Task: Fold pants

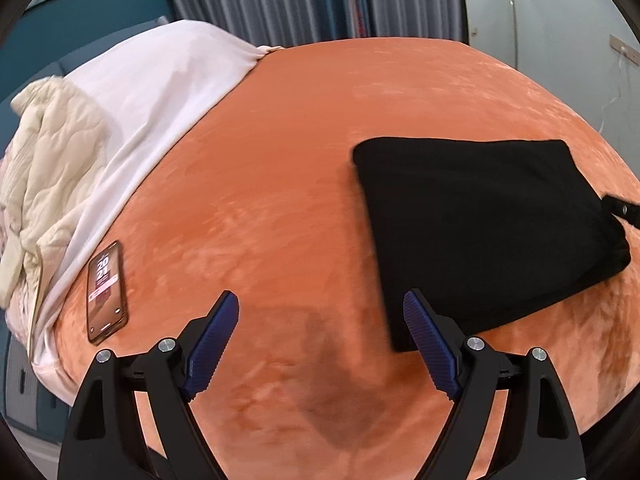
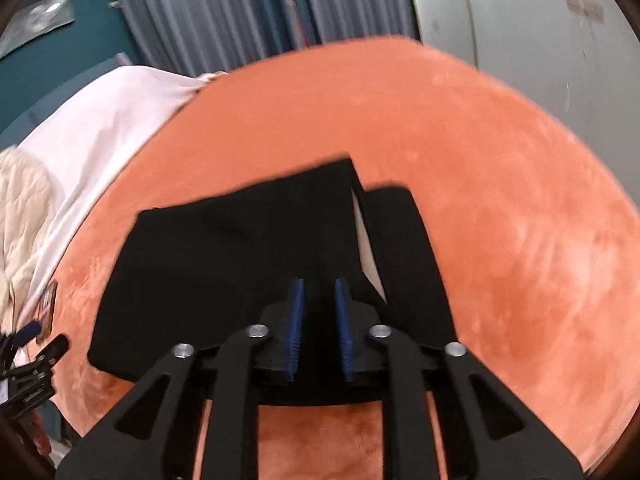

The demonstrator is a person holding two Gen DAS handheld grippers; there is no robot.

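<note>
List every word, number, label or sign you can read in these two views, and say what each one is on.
"20" over "21": large digits on the lit screen of the phone, lying on the orange blanket.
Smaller lines and the pink banner below the digits: too small to read.
The phone in the right wrist view: blurred, unreadable.
The black pants: no visible label or print.

1. A bed carries everything; its top is covered by an orange plush blanket (image 1: 288, 152).
2. Black pants (image 1: 488, 232) lie folded into a flat, roughly square bundle directly on the orange plush blanket, toward its right side.
3. A phone (image 1: 106, 292) lies face up with its screen lit, well left of the pants, at the blanket's left edge.
4. A white sheet (image 1: 152, 92) covers the bed beyond the phone, left of the pants.
5. A cream quilted jacket (image 1: 44, 152) lies crumpled on the sheet, farthest from the pants.
</note>
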